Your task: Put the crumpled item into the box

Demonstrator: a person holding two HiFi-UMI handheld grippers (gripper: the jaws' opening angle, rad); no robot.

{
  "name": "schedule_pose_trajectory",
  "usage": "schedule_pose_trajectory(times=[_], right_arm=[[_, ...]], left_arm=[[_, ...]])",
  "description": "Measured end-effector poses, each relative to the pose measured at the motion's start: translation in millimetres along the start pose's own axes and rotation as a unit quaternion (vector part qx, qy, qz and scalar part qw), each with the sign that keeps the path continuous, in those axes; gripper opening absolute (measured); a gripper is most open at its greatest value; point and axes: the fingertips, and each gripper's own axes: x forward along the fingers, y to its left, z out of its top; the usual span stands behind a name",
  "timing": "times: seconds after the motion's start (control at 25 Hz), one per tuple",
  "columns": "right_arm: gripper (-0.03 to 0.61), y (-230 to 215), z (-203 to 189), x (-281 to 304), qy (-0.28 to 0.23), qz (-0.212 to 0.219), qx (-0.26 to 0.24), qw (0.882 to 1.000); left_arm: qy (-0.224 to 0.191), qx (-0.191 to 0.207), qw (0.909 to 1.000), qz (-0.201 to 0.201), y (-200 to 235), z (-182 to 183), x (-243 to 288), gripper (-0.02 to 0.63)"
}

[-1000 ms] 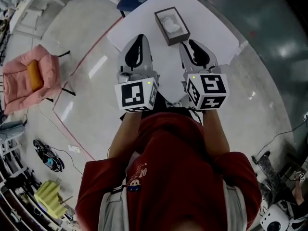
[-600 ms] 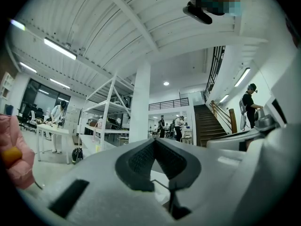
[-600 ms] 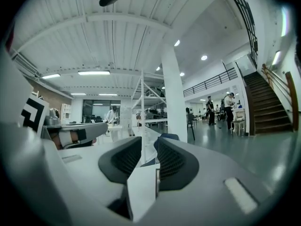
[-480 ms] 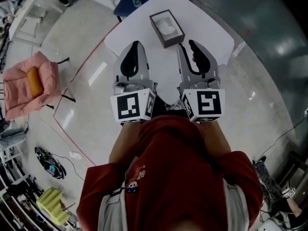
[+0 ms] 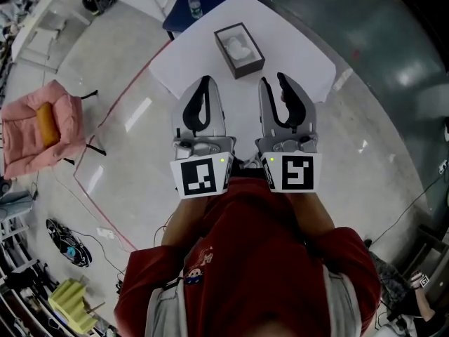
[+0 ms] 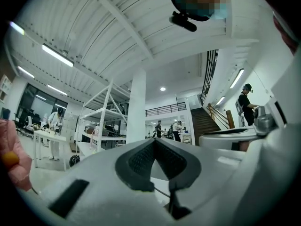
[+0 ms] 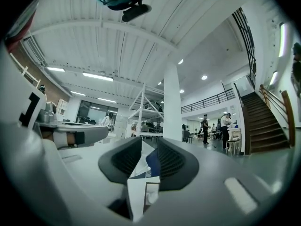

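Firstly, from the head view: a white table [image 5: 302, 55], and on its far part an open box [image 5: 219, 41] with the crumpled item [image 5: 243, 48] already lying inside, white and loosely bunched. Nearer to the body, left gripper [image 5: 205, 81] and right gripper [image 5: 273, 81] side by side above the near edge of the table, both well apart from the box and pointing toward it. Beyond the table, a small bottle [image 5: 195, 5]; on the floor to the left, a pink chair [image 5: 38, 128]. Next, from the left gripper view: pads [image 6: 138, 159] meeting at the tips, clenched on nothing, with only a hall with shelves and a pillar behind. Then, from the right gripper view: pads [image 7: 171, 161] standing a little apart, released, nothing held between; through the narrow gap only a strip of the table and the bottle far off. As to the step in hand: probably the end of the task, with both grippers empty and the item sitting in the box. As to the next move: likely no further grasp needed; perhaps only checking that no part of the item hangs over the rim, hard to tell from so far, and otherwise keeping both grippers away from the box so as not to knock it.
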Motion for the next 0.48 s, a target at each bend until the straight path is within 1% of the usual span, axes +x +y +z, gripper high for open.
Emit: schedule_pose_trajectory(times=[0.2,0.48], right_arm=[[0.086,-4.5,3.7,-4.2,-0.007,-0.004,0.002,1.000],[0.055,-7.2,-5.7,1.5,0.003,0.002,0.004,1.000]], left_arm=[[0.005,0.000,1.0000,0.003,-1.0,-2.2,-2.6,0.003],[0.008,0.001,1.0000,0.003,0.0,-9.1,5.1,0.003]])
